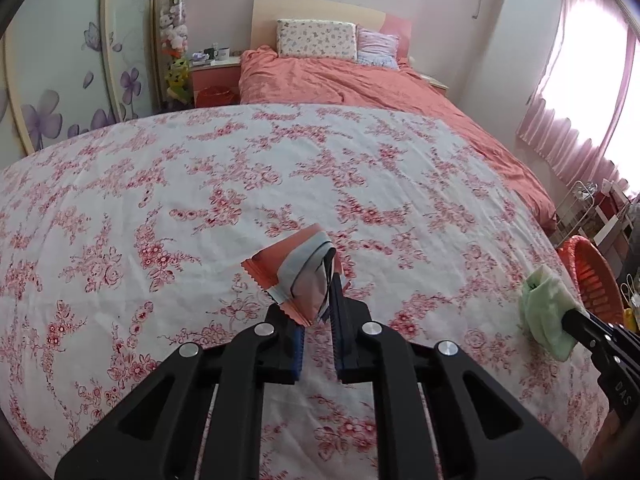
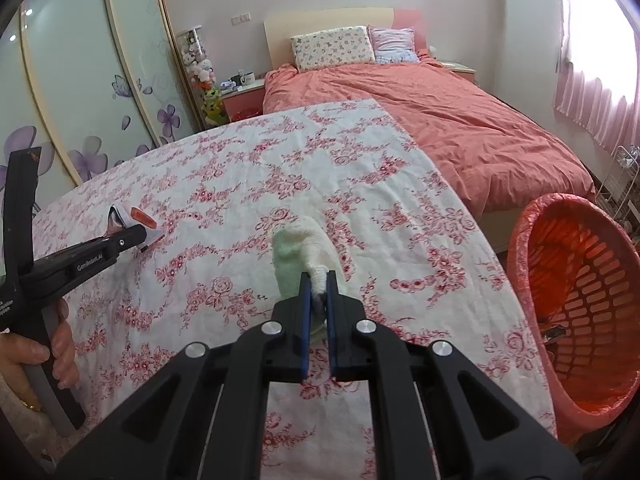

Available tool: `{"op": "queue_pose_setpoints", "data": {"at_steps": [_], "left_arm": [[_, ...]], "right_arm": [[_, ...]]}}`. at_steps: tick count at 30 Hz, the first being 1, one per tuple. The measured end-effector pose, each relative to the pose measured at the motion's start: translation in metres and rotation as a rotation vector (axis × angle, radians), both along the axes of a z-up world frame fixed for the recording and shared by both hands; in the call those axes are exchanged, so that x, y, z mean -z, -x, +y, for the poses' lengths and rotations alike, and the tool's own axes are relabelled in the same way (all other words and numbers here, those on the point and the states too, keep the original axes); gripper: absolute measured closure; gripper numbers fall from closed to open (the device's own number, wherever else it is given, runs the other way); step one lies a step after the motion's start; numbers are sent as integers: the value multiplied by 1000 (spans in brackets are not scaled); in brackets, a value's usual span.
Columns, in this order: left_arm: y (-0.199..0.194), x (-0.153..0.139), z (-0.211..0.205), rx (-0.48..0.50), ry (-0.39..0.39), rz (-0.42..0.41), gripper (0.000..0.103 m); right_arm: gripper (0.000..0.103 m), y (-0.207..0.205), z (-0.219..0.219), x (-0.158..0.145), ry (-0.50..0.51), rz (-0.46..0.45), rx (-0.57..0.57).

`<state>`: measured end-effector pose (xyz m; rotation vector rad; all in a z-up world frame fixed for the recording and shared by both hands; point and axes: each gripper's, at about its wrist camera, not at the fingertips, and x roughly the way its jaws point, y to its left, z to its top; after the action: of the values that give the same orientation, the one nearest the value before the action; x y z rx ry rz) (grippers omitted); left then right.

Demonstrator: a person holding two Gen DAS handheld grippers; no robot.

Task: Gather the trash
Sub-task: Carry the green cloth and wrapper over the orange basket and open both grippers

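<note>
My left gripper (image 1: 310, 304) is shut on an orange and white snack wrapper (image 1: 288, 272) and holds it just above the floral cloth (image 1: 160, 184). It also shows at the left of the right wrist view (image 2: 138, 236), with the wrapper (image 2: 132, 218). My right gripper (image 2: 318, 284) is shut on a crumpled pale green tissue (image 2: 298, 252) over the cloth (image 2: 240, 184). In the left wrist view it (image 1: 568, 316) holds the tissue (image 1: 546, 308) at the cloth's right edge. An orange trash basket (image 2: 580, 300) lined with a red bag stands right of the table; it also shows in the left wrist view (image 1: 596, 276).
A bed with a salmon cover (image 2: 460, 128) and pillows (image 2: 332, 46) lies beyond the table. A nightstand with mugs (image 1: 216, 68) and stuffed toys (image 1: 174, 36) stand at the back left. Wardrobe doors (image 2: 80, 92) line the left. A wire rack (image 1: 580, 204) stands under the pink curtains (image 1: 592, 92).
</note>
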<state>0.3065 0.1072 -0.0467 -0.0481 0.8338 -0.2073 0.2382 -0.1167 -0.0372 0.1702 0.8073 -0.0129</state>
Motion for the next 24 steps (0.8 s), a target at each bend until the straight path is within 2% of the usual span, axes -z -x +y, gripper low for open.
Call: {"op": "queue_pose_setpoints", "data": {"at_steps": [12, 24], "left_arm": [[26, -32, -43, 95, -6, -72, 93], [59, -56, -101, 231, 30, -129, 94]], "right_arm": [[96, 23, -23, -20, -9, -49, 46], [96, 55, -65, -42, -25, -114, 126]]}}
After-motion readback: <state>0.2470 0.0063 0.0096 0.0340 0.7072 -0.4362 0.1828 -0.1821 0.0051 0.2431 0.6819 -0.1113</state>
